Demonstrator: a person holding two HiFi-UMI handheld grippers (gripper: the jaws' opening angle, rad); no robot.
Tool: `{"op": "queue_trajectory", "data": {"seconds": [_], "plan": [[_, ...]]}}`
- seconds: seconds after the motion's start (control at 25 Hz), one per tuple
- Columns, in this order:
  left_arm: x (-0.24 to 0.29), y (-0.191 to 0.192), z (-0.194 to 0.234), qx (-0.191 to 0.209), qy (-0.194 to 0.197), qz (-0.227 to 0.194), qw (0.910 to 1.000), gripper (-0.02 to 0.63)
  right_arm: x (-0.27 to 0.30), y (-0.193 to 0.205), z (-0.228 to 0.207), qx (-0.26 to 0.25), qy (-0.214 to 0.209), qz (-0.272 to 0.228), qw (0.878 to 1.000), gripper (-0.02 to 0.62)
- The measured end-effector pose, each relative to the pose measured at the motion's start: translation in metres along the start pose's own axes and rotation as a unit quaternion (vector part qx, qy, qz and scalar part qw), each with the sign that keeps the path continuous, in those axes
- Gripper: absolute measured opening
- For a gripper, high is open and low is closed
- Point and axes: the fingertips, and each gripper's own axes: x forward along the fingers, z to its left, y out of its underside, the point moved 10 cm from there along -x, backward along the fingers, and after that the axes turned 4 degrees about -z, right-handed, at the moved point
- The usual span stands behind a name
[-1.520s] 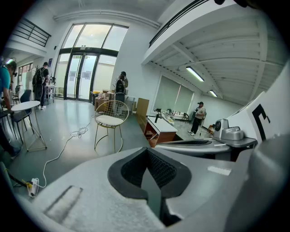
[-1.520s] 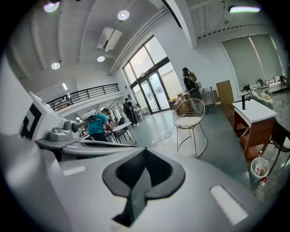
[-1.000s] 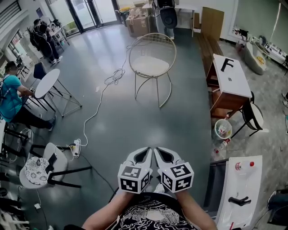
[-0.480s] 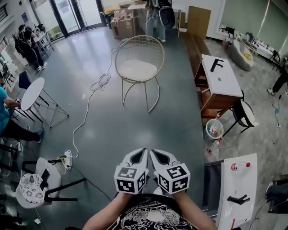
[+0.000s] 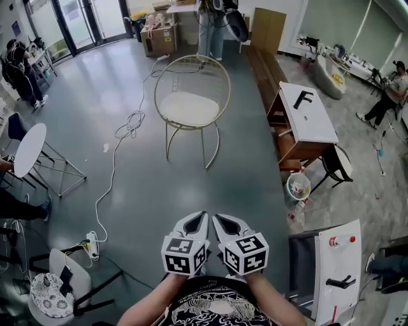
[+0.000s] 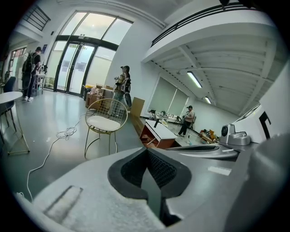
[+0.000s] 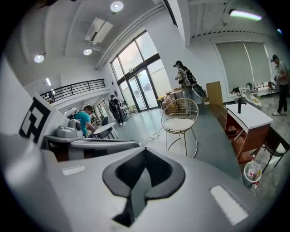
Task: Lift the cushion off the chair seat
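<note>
1. While both grippers hang close to the person's body, the white cushion fills the seat of the wire chair, well ahead across open floor.
2. Left gripper and right gripper both have jaws pressed together, holding nothing.
3. Cushion sits almost straight ahead of the left gripper, probably marginally nearer it.

I see a big open workshop hall: bare grey floor, tall glass doors, cardboard boxes, a loose cable, and a vanity unit standing unplumbed.
</note>
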Motion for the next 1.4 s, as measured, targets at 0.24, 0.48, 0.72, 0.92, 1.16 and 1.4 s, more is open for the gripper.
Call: {"op": "queue_trajectory", "data": {"seconds": [0.24,0.48,0.72,0.92,1.16,1.4], "plan": [[0.000,-0.026,0.054,-0.022,0.011,-0.010,0.9996,-0.009,0.047,-0.021,0.025,-0.015,0.008,0.010,1.000,-0.002],[-0.001,-0.040,0.094,-0.038,0.008,-0.019,0.9990,-0.009,0.085,-0.034,0.042,-0.025,0.003,0.021,0.999,-0.002],[0.000,-0.052,0.123,-0.044,-0.004,-0.027,0.9987,-0.009,0.119,-0.049,0.051,-0.037,-0.014,0.018,0.999,-0.002],[0.011,-0.064,0.138,-0.039,-0.021,-0.033,0.9985,-0.009,0.142,-0.060,0.041,-0.034,-0.030,0.016,0.999,-0.002],[0.047,-0.077,0.148,-0.041,-0.052,-0.030,0.9974,-0.009,0.177,-0.078,0.007,-0.032,-0.063,0.020,0.997,-0.002],[0.103,-0.105,0.152,-0.042,-0.081,-0.026,0.9955,-0.009,0.213,-0.109,-0.044,-0.029,-0.098,0.028,0.994,-0.002]]}}
